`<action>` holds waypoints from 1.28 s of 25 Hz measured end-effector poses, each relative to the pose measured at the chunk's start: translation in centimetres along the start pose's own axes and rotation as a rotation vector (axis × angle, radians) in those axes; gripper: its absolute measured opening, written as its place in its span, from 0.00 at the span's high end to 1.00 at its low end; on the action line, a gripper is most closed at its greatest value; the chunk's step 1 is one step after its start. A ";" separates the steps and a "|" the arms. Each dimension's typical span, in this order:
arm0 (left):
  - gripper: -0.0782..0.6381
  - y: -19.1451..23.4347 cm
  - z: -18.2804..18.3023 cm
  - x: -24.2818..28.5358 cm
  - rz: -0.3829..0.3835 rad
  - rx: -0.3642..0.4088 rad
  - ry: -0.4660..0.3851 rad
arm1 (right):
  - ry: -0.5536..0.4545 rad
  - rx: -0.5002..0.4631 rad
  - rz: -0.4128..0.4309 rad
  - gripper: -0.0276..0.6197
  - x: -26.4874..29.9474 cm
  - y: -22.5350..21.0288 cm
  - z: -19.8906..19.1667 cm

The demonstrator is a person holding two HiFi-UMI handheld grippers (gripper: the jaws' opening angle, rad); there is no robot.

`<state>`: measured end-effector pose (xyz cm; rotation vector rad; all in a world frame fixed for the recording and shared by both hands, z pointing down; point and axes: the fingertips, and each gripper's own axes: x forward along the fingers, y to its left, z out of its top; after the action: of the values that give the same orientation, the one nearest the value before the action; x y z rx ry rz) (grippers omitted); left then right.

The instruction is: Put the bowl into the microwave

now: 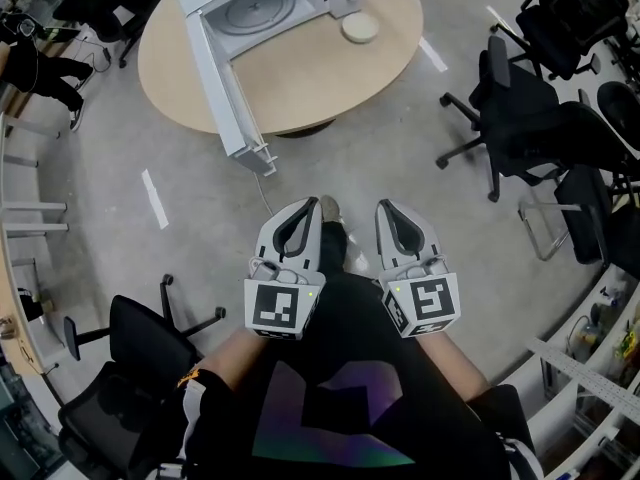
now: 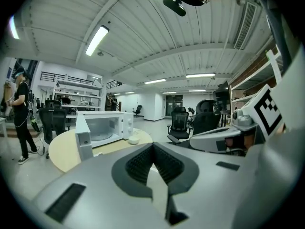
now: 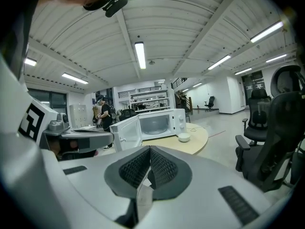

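The microwave (image 1: 270, 3) stands on the round wooden tabletop (image 1: 330, 83) with its door (image 1: 228, 93) swung wide open. The door reaches out past the tabletop's edge, and the glass turntable (image 1: 258, 10) inside lies bare. The bowl (image 1: 360, 28), small and white, sits on the tabletop just beside the microwave, on the side of its control panel, outside the cavity. Both tools are held low in front of the person's body, well apart from the microwave and over the grey floor (image 1: 380, 168). The left tongs (image 1: 305, 206) are closed, tips pressed together with nothing between them. The right tongs (image 1: 392, 208) are likewise closed on nothing, and the 2 sit side by side, pointing toward the microwave. Black office chairs (image 1: 520, 118) stand off to the control-panel side of the microwave, away from the tabletop. In the right gripper view another person (image 3: 105, 114) stands beyond the microwave on its door side.
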<state>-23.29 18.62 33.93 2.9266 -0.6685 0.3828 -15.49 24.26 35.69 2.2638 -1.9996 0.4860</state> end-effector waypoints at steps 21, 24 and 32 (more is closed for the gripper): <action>0.83 5.9 2.9 15.8 -0.048 -0.089 -0.034 | 0.113 0.031 -0.007 0.93 13.0 -8.3 1.7; 0.83 6.5 3.8 18.4 -0.063 -0.075 -0.045 | 0.118 0.021 -0.032 0.93 14.4 -10.5 3.1; 0.83 9.2 3.7 22.3 -0.039 -0.086 -0.025 | 0.168 0.033 -0.018 0.93 18.9 -12.8 3.1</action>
<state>-7.11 0.64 36.91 2.8622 -0.6146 0.3058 -0.61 7.27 40.03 2.1763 -1.9025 0.6869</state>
